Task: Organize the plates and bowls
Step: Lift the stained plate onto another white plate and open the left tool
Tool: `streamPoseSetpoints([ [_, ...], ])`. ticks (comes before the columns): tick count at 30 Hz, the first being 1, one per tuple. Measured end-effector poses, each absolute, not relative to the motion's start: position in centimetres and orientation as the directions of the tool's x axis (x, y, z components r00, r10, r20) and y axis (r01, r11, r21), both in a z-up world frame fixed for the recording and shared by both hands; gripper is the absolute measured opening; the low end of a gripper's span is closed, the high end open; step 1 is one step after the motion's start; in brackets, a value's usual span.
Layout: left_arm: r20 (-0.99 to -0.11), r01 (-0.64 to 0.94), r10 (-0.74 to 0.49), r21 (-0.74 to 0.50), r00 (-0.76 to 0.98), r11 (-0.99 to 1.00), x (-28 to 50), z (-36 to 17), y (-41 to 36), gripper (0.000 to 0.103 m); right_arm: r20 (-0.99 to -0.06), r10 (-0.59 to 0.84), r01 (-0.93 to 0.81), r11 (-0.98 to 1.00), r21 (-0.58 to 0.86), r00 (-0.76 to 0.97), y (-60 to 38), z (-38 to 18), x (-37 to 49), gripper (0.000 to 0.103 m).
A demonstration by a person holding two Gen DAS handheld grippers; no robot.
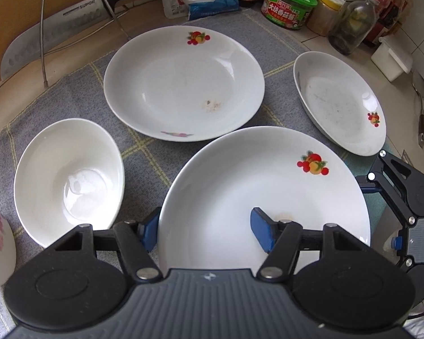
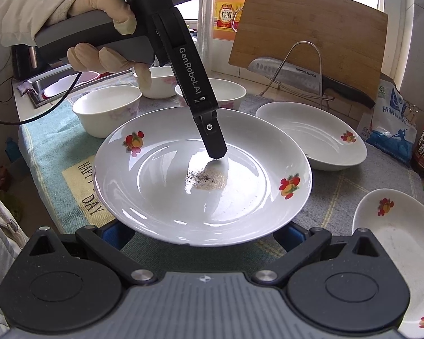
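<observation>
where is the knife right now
The knife rests across a wire rack against the wooden cutting board, behind the plates, at the back right of the right wrist view.

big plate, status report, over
Left gripper open, jaws astride big plate rim. Right gripper open at its near edge. Second plate and bowl close alongside.
</observation>
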State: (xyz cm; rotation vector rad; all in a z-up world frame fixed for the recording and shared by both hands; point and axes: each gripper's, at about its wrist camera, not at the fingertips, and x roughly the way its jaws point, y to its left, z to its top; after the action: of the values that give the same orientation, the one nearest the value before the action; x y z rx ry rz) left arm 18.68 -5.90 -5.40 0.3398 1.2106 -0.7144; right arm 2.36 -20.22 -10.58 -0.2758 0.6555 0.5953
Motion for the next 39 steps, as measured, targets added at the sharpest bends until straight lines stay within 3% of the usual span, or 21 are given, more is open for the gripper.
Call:
streamPoseSetpoints([
  [26, -0.909, 0.836, -0.408, -0.158, 0.085, 0.525, 19.8, -5.6, -24.1, 0.065, -0.644, 0.188, -0.333, 0.936, -0.110, 0.742, -34.3, -8.8, 0.5, 0.103],
  [39, -0.911, 0.849, -0.412, -0.197, 0.026, 0.489, 20.6, -8.2, -27.5, 0.067, -0.667, 0.145, -0.272, 0.958, -0.089, 0.731, -36.9, -9.7, 0.7, 0.103],
])
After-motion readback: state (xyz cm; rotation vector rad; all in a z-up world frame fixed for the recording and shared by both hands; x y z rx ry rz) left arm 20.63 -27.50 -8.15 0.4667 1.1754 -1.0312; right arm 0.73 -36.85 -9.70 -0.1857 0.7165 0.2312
